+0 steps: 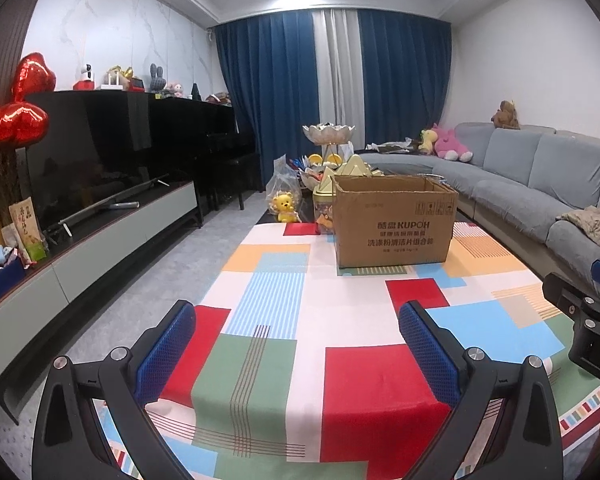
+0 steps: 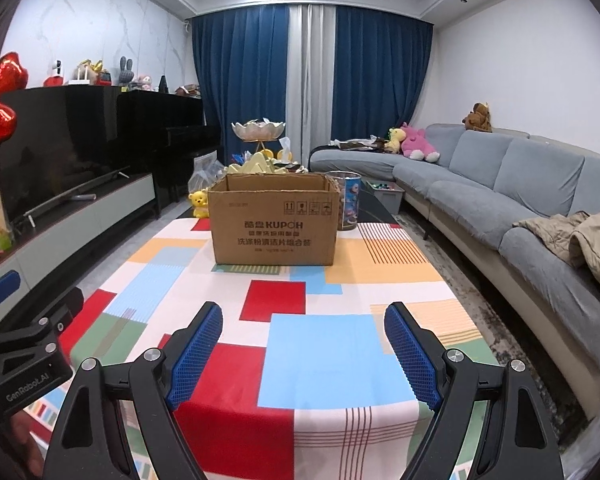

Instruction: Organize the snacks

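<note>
An open brown cardboard box [image 1: 396, 222] [image 2: 274, 226] stands at the far end of a table under a colourful patchwork cloth [image 1: 300, 320] [image 2: 300, 312]. Behind the box lie snack items: gold pyramid-lidded jars [image 1: 326, 196] [image 2: 256, 168], a printed round tin [image 2: 348, 200] and a tiered shell-shaped dish [image 1: 329, 133] [image 2: 258, 130]. My left gripper [image 1: 298, 344] hovers open over the near part of the cloth, nothing between its blue pads. My right gripper [image 2: 304, 344] is open too, empty, beside the left one. Each gripper's body shows at the edge of the other's view.
A yellow bear toy [image 1: 286, 208] [image 2: 199, 203] and a plastic bag [image 1: 282, 178] sit left of the box. A TV cabinet with a black screen [image 1: 100, 152] runs along the left. A grey sofa [image 2: 520, 200] with plush toys and a beige jacket [image 2: 580, 240] curves on the right.
</note>
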{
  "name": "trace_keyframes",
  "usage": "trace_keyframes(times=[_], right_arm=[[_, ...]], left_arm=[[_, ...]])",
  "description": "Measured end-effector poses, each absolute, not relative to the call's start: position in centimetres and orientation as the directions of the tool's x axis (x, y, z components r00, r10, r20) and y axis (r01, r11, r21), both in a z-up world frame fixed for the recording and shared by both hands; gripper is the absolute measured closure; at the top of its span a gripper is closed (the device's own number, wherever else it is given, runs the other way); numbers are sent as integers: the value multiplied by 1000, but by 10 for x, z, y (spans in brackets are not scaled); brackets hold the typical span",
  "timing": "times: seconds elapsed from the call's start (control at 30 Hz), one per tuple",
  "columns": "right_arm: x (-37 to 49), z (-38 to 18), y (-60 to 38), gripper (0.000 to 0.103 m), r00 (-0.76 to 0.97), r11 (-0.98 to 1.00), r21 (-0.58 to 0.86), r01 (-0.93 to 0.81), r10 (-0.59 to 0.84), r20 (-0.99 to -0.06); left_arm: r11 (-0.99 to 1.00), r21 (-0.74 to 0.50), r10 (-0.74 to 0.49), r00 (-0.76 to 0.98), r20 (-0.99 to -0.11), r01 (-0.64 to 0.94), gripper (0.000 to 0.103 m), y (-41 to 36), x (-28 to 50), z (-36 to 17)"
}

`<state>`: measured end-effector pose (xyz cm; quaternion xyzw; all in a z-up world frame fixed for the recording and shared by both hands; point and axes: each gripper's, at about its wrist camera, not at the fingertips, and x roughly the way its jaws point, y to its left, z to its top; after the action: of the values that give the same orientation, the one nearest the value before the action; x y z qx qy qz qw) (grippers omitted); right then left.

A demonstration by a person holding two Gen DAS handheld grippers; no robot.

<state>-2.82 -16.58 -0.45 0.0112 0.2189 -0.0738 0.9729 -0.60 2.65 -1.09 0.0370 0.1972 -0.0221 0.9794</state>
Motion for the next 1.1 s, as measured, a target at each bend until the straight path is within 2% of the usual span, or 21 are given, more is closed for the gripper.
trace_keyframes(times=[0.37, 1.1], right_arm=[[-34, -7, -169, 19, 886, 985, -7, 172, -158, -437], [-37, -6, -168, 19, 889, 984, -2, 176, -159, -429]], left_arm=[[996, 66, -30, 932, -360, 57, 0, 28, -15, -8], [996, 68, -31, 933, -359, 60, 0, 29, -15, -8]])
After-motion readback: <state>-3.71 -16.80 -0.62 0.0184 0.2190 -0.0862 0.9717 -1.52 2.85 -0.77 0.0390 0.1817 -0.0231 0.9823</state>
